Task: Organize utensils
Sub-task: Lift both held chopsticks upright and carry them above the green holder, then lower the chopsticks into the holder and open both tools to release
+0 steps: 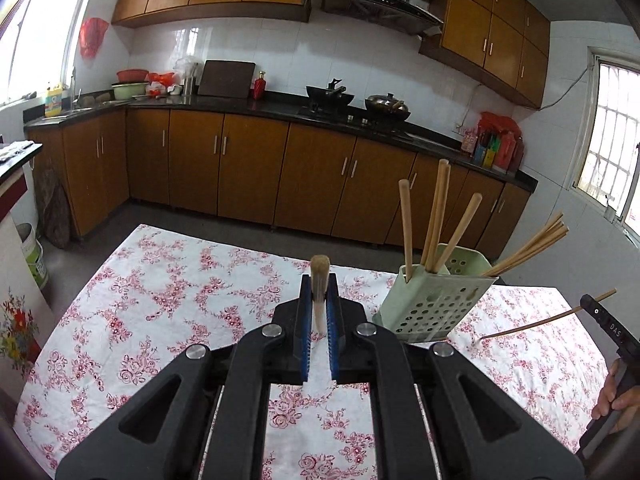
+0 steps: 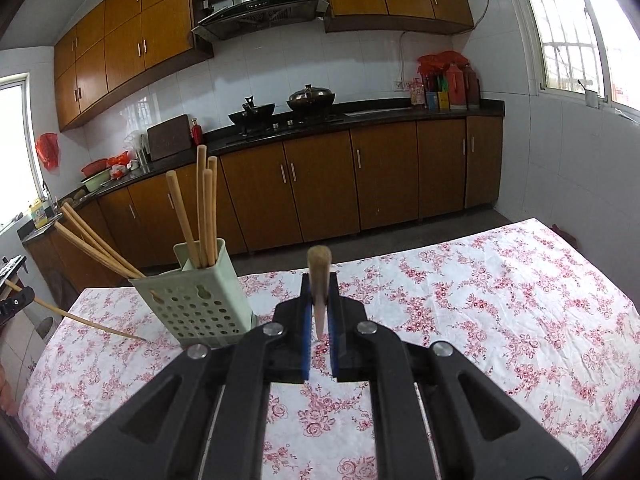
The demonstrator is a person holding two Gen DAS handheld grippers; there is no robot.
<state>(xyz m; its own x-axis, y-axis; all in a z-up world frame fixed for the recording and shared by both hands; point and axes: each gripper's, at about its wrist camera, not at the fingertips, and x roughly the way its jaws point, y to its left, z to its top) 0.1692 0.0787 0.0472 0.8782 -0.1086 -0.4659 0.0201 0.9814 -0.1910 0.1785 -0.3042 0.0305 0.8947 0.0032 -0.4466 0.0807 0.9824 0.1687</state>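
A pale green perforated utensil holder (image 1: 430, 300) stands on the flowered tablecloth (image 1: 168, 292), with several wooden chopsticks (image 1: 436, 216) upright in one compartment and several leaning out to the right. It also shows in the right wrist view (image 2: 200, 300). My left gripper (image 1: 320, 292) is shut on a wooden chopstick (image 1: 320, 280), left of the holder. My right gripper (image 2: 319, 292) is shut on a wooden chopstick (image 2: 319, 276), right of the holder. Each view shows the other gripper's chopstick slanting down to the cloth, in the left wrist view (image 1: 540, 324) and the right wrist view (image 2: 88, 320).
The table's far edge (image 1: 280, 254) faces brown kitchen cabinets (image 1: 248, 168) across a grey floor. A black counter carries two woks (image 1: 360, 100) and bottles. The right hand (image 1: 612, 396) shows at the right edge.
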